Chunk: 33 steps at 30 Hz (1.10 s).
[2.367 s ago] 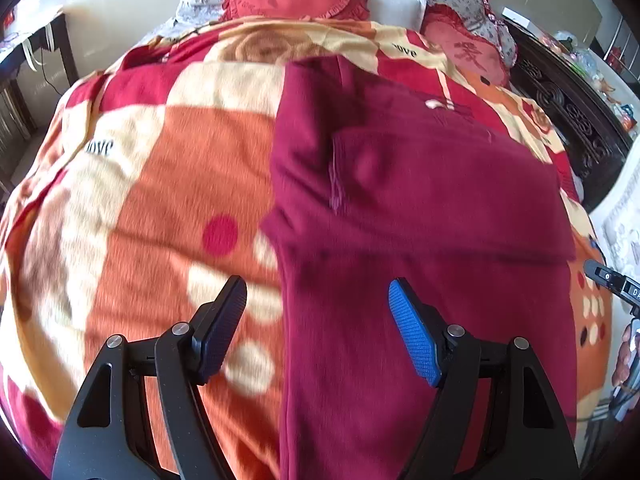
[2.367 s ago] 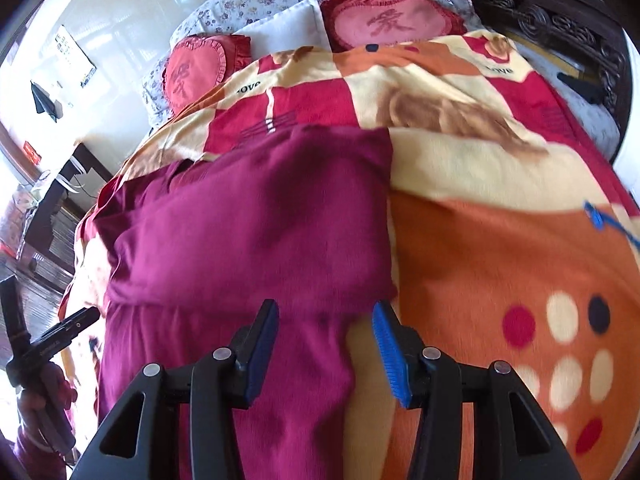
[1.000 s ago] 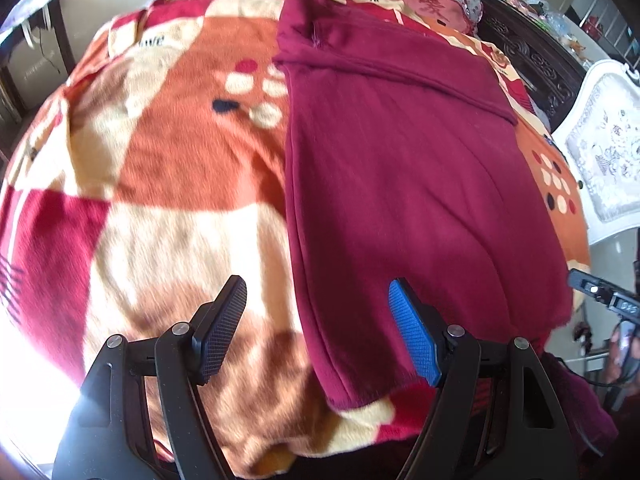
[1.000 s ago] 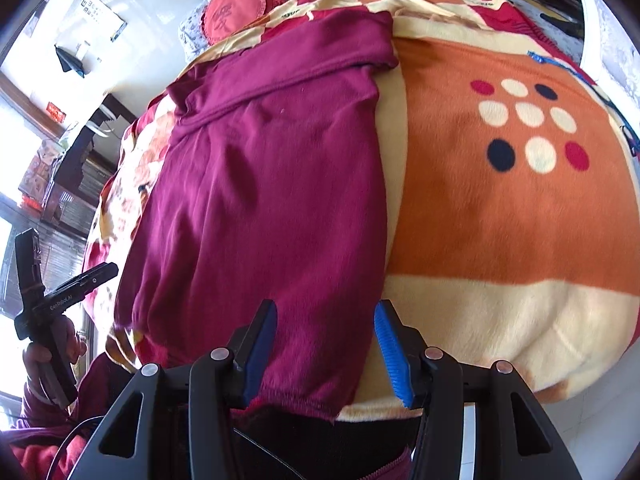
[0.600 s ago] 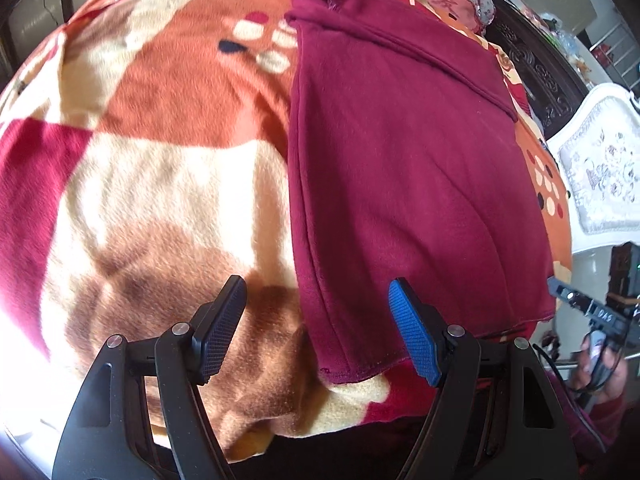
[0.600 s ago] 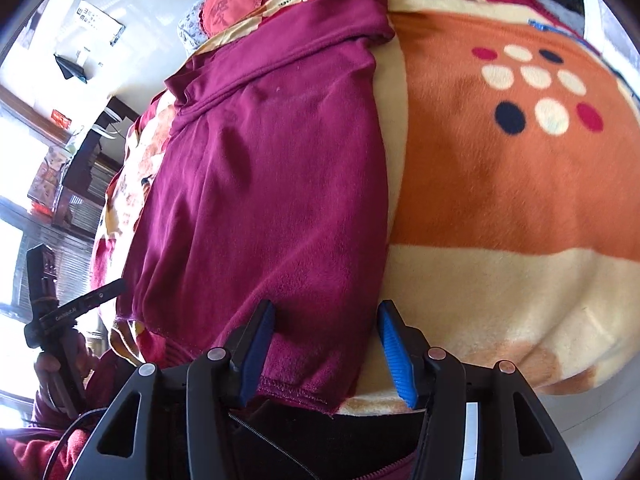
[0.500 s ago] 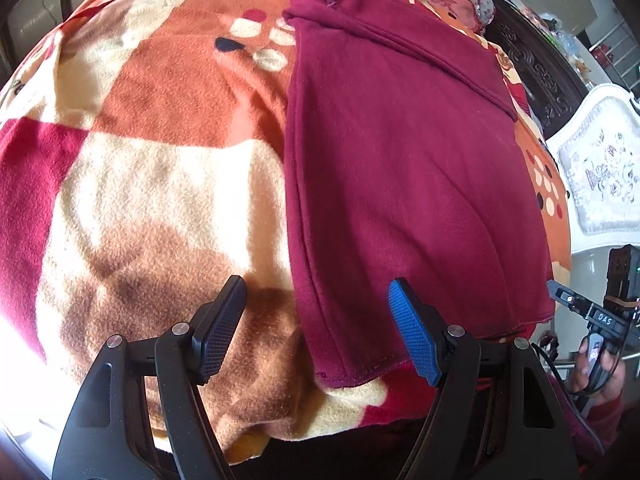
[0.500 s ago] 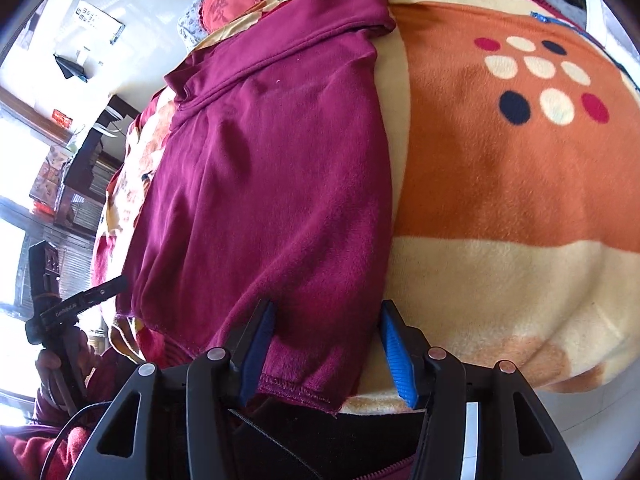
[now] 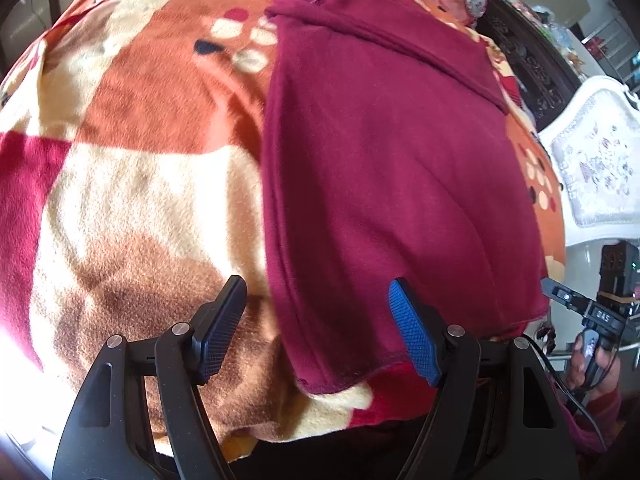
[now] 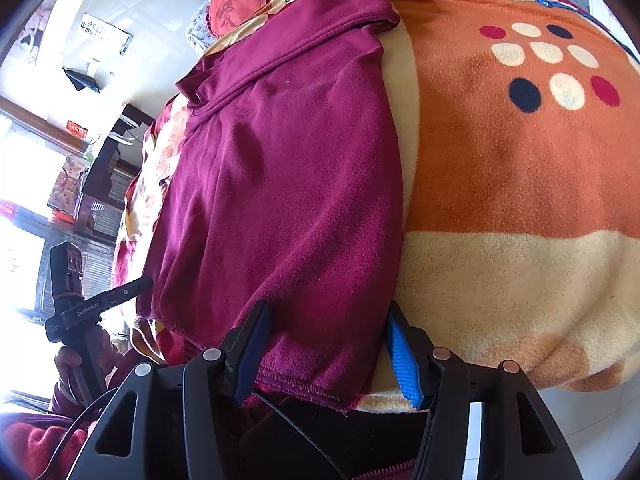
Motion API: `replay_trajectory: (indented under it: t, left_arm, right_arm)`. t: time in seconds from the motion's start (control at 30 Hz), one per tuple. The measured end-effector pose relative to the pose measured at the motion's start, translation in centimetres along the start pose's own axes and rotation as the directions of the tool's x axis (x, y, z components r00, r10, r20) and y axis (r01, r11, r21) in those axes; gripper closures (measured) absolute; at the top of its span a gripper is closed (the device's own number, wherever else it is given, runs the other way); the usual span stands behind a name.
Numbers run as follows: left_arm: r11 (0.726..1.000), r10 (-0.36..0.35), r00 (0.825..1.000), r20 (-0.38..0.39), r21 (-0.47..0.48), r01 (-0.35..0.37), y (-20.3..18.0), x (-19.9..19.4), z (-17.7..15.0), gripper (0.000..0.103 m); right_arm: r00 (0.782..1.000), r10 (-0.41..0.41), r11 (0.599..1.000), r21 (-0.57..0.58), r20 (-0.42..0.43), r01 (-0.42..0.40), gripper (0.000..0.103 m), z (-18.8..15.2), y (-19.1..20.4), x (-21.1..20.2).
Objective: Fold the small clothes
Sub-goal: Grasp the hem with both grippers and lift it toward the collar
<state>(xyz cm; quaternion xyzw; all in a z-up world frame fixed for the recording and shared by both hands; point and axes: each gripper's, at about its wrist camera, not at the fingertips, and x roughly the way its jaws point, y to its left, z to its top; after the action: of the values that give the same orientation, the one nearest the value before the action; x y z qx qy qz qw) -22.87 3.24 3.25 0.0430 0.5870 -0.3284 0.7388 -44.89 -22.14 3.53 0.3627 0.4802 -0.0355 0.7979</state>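
I am looking down at a bed covered by a patchwork blanket (image 9: 132,184) in orange, cream and red, and the maroon garment (image 9: 384,184) is lying flat on it, running from the near edge of the bed toward the pillows, with a folded band across its far end.

On the left side, my left gripper (image 9: 320,328) is hanging over the near left corner of the garment's hem. Its jaws are standing wide and released: the dark pad is sitting over bare blanket just left of the garment's side edge, the blue pad over the maroon fabric, and neither is pressing on anything that I can see.

Moving right, the garment's hem is lying along the blanket's near edge. My right gripper (image 10: 326,344) is straddling the near right corner of the hem. Its jaws have just been opening, and the cloth is sitting between them without being pinched; the blue pad is lying over the cream strip of blanket just beside the garment's right edge.

Further right, the blanket is showing a cluster of coloured dots (image 10: 548,68) on orange.
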Motion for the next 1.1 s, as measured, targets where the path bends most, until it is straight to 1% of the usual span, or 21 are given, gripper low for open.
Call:
replay_trajectory:
  t: [0.03, 0.07, 0.17, 0.27, 0.37, 0.43, 0.47, 0.5, 0.53, 0.57, 0.6, 0.63, 0.7, 0.77, 0.83, 0.9, 1.0, 1.1]
  left_arm:
    - [1.0, -0.008, 1.0, -0.003, 0.018, 0.008, -0.2, 0.0, 0.0, 0.029]
    - [0.999, -0.012, 1.0, -0.025, 0.049, 0.013, -0.7, 0.2, 0.0, 0.029]
    - [0.997, 0.021, 0.997, -0.073, 0.074, -0.016, -1.1, 1.3, -0.2, 0.029]
    - [0.999, 0.027, 0.997, -0.073, 0.043, -0.024, -0.4, 1.4, -0.3, 0.029]
    - [1.0, 0.007, 0.998, -0.066, 0.005, -0.007, 0.5, 1.2, 0.1, 0.029]
    - [1.0, 0.002, 0.998, -0.065, 0.0, -0.002, 0.5, 1.3, 0.2, 0.029]
    - [1.0, 0.0, 0.998, -0.065, 0.016, 0.001, 0.2, 1.3, 0.3, 0.03]
    - [0.999, 0.0, 0.998, -0.065, 0.035, 0.002, -0.1, 1.4, 0.3, 0.04]
    - [0.998, 0.002, 0.998, -0.066, 0.058, 0.002, -0.4, 1.3, 0.1, 0.048]
    - [0.996, 0.02, 0.997, -0.068, 0.088, -0.014, -0.8, 1.3, 0.1, 0.064]
    - [0.994, 0.037, 0.997, -0.066, 0.106, -0.03, -1.0, 1.3, 0.2, 0.081]
    - [0.993, 0.044, 0.997, -0.063, 0.116, -0.036, -1.0, 1.2, 0.3, 0.089]
    - [0.994, 0.008, 0.997, -0.072, 0.111, 0.001, -0.7, 1.1, 0.7, 0.092]
    - [0.993, -0.007, 0.997, -0.075, 0.113, 0.015, -0.7, 0.8, 1.0, 0.095]
    - [0.993, -0.023, 0.998, -0.062, 0.115, 0.03, -0.8, 0.1, 1.6, 0.095]
    - [0.993, -0.053, 0.998, -0.036, 0.1, 0.057, -0.5, -1.1, 2.7, 0.095]
    - [0.994, -0.083, 0.996, 0.022, 0.078, 0.081, -0.2, -2.7, 4.6, 0.095]
    - [0.993, -0.099, 0.993, 0.071, 0.074, 0.094, -0.6, -3.4, 6.8, 0.095]
  right_arm:
    - [1.0, 0.001, 1.0, -0.004, -0.001, -0.001, 0.049, 0.0, 0.1, 0.0]
    - [1.0, 0.0, 1.0, -0.013, -0.001, 0.0, 0.049, 0.0, 0.1, 0.0]
    - [1.0, -0.006, 0.999, -0.039, -0.004, 0.006, 0.049, -0.2, 0.2, 0.1]
    - [1.0, -0.009, 0.999, -0.049, 0.002, 0.009, 0.052, -0.1, 0.4, -0.1]
    - [1.0, 0.004, 0.999, -0.05, -0.001, -0.004, 0.053, -0.1, 0.3, -0.3]
    - [1.0, 0.011, 0.998, -0.058, 0.0, -0.011, 0.058, -0.2, 0.3, -0.2]
    - [1.0, 0.015, 0.998, -0.06, 0.0, -0.015, 0.061, -0.3, 0.3, 0.0]
    - [1.0, 0.014, 0.998, -0.063, 0.0, -0.014, 0.065, -0.3, 0.3, 0.2]
    - [1.0, 0.015, 0.998, -0.068, 0.004, -0.014, 0.071, -0.4, 0.2, 0.3]
    - [1.0, 0.018, 0.998, -0.068, 0.02, -0.017, 0.075, -0.4, 0.2, 0.2]
    - [0.999, 0.022, 0.998, -0.061, 0.038, -0.019, 0.085, -0.4, 0.1, 0.0]
    - [0.998, 0.027, 0.998, -0.053, 0.058, -0.024, 0.09, -0.4, 0.0, -0.4]
    - [0.993, 0.051, 0.997, -0.059, 0.102, -0.045, 0.091, -0.2, 0.3, -1.2]
    - [0.993, 0.05, 0.996, -0.085, 0.111, -0.041, 0.092, 0.1, 0.8, -1.5]
    - [0.991, 0.067, 0.994, -0.094, 0.118, -0.056, 0.092, 0.5, 1.2, -1.7]
    - [0.985, 0.104, 0.992, -0.087, 0.138, -0.093, 0.092, 1.3, 1.4, -2.4]
    - [0.969, 0.145, 0.987, -0.091, 0.2, -0.13, 0.092, 3.0, 1.6, -4.2]
    - [0.953, 0.162, 0.985, -0.097, 0.256, -0.142, 0.092, 5.2, 1.8, -5.2]
